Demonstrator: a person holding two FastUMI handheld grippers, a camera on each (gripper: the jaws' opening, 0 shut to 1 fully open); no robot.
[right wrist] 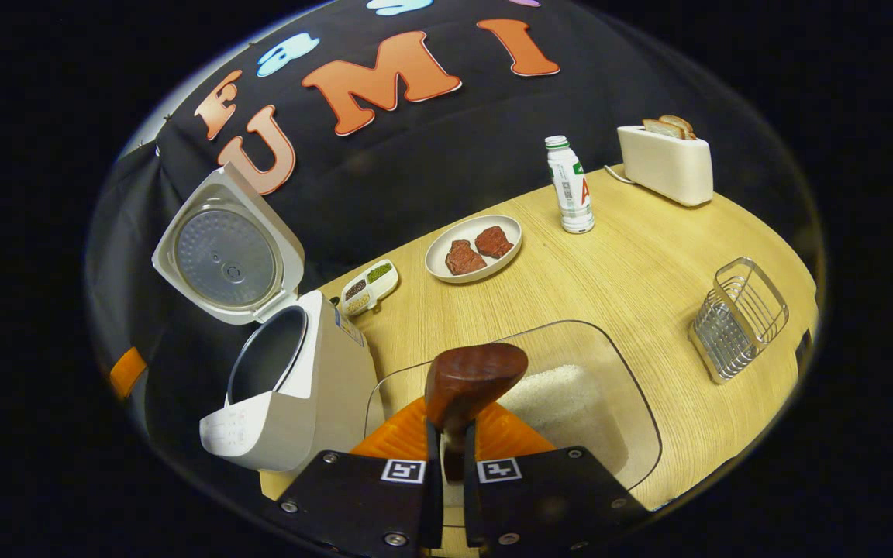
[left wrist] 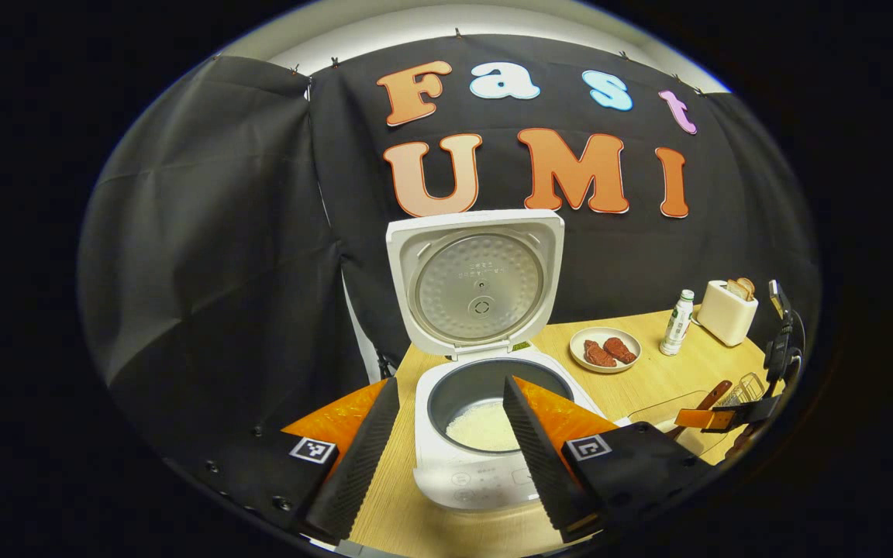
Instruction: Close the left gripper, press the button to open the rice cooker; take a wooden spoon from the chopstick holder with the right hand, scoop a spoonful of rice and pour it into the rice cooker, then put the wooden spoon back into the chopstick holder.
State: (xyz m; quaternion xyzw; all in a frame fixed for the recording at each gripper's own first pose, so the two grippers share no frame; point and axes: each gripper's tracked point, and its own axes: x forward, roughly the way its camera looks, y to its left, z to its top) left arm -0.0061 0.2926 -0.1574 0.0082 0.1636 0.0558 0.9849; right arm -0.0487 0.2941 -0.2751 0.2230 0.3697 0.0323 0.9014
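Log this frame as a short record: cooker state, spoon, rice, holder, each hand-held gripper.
rice cooker: lid up, some rice in the pot
wooden spoon: clamped in the right hand-held gripper, over the clear rice container
chopstick holder: wire basket, lying tilted on the table, apart from the container
left hand-held gripper: open, in front of the cooker

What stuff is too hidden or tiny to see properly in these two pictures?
- Brown wooden spoon, right gripper view: its handle is hidden between the right hand-held gripper fingers, and only the bowl's back shows, so any rice in it is hidden.
- White rice cooker, left gripper view: the front panel buttons are too small to make out.
- Small divided white dish, right gripper view: its contents are too tiny to name.
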